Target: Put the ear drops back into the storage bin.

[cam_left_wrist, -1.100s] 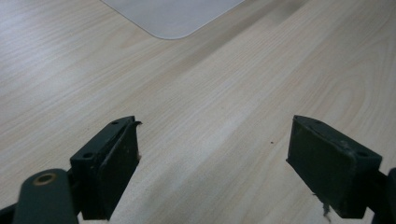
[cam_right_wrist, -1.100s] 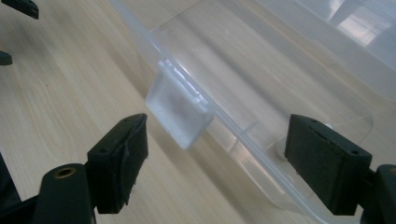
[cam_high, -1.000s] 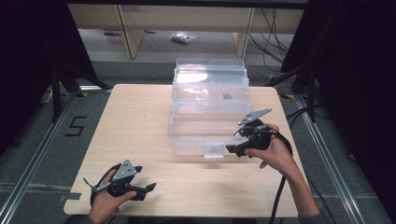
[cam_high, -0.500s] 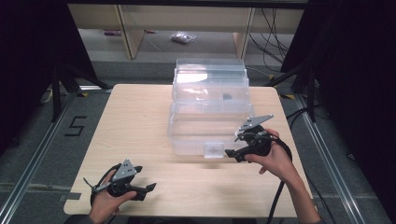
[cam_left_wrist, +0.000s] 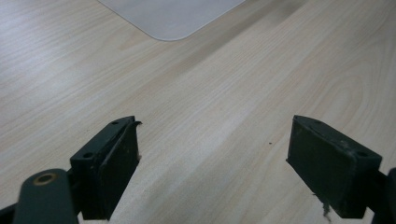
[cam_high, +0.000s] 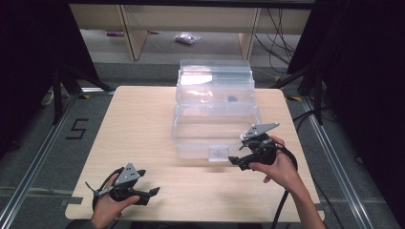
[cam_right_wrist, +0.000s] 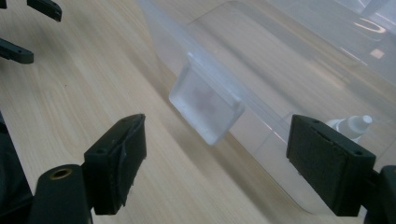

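Note:
A clear plastic storage box (cam_high: 215,102) with its lid on stands in the middle of the wooden table (cam_high: 138,124). Its front latch (cam_high: 218,153) faces me. My right gripper (cam_high: 237,163) is held just right of that latch, jaws open and nothing between them. In the right gripper view the frosted latch (cam_right_wrist: 208,105) lies ahead between the open gripper (cam_right_wrist: 217,140), and a small white bottle (cam_right_wrist: 353,126) shows through the box wall. My left gripper (cam_high: 152,192) rests low near the table's front left, open over bare wood (cam_left_wrist: 215,140).
A small dark object (cam_high: 232,99) shows inside the box's upper part. A rounded frosted corner of the box (cam_left_wrist: 170,18) lies ahead in the left gripper view. Black stands (cam_high: 59,86) flank the table, and cables (cam_high: 279,28) lie on the floor behind.
My right gripper has drifted a little toward the table's front edge, staying beside the latch. The left gripper and the box have not moved.

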Tool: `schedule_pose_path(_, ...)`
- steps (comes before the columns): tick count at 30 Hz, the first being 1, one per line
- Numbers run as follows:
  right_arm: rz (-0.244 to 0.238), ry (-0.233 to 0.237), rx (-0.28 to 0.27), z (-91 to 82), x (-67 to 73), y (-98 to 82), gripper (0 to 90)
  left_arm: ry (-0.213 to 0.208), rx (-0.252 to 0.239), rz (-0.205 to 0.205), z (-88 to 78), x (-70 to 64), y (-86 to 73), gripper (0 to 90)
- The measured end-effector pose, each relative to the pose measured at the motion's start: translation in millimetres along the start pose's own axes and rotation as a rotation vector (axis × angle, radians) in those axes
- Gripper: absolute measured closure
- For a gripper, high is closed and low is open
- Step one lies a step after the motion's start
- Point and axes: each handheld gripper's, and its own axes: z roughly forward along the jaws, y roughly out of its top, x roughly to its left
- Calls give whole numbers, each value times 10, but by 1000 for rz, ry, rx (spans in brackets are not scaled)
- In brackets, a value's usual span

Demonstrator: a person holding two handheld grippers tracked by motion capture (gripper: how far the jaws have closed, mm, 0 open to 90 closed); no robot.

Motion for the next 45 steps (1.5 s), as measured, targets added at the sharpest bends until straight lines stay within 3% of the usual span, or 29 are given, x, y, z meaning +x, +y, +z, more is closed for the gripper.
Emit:
schedule_pose_path(4, 0, -14, -2, 19, 10, -12, 208, 7, 13, 22, -10, 21, 5, 159)
schedule_pose_path(6, 15, -6, 0, 24, 21, -14, 207, 6, 12, 22, -11, 20, 5, 159)
schedule_pose_path(11, -14, -11, -7, 47, 32, -39, 206, -1, 3, 5, -5, 7, 0, 159)
schedule_pose_path(16, -7, -2, -4, 56, 68, -66, 204, -2, 2, 2, -4, 5, 0, 158)
schedule_pose_path(17, -5, -2, -5, 60, 76, -72, 204, 4, 17, 27, -13, 25, 4, 159)
schedule_pose_path(26, -23, 6, -18, 111, 129, -158, 199, -2, 0, 2, -3, 5, 0, 159)
schedule_pose_path(27, 1, 7, -15, 109, 143, -167, 198, -2, 0, 2, -2, 4, -1, 159)
schedule_pose_path(32, -12, 4, -15, 131, 159, -227, 197, 2, 18, 23, -11, 23, 6, 159)
schedule_pose_path(36, 15, -6, -11, 152, 183, -288, 195, 2, 18, 20, -11, 22, 4, 159)
schedule_pose_path(38, 6, 14, -8, 159, 187, -314, 195, 2, 18, 20, -11, 23, 4, 159)
schedule_pose_path(45, 17, 24, 3, 219, 196, -437, 192, 4, 16, 22, -8, 23, 4, 159)
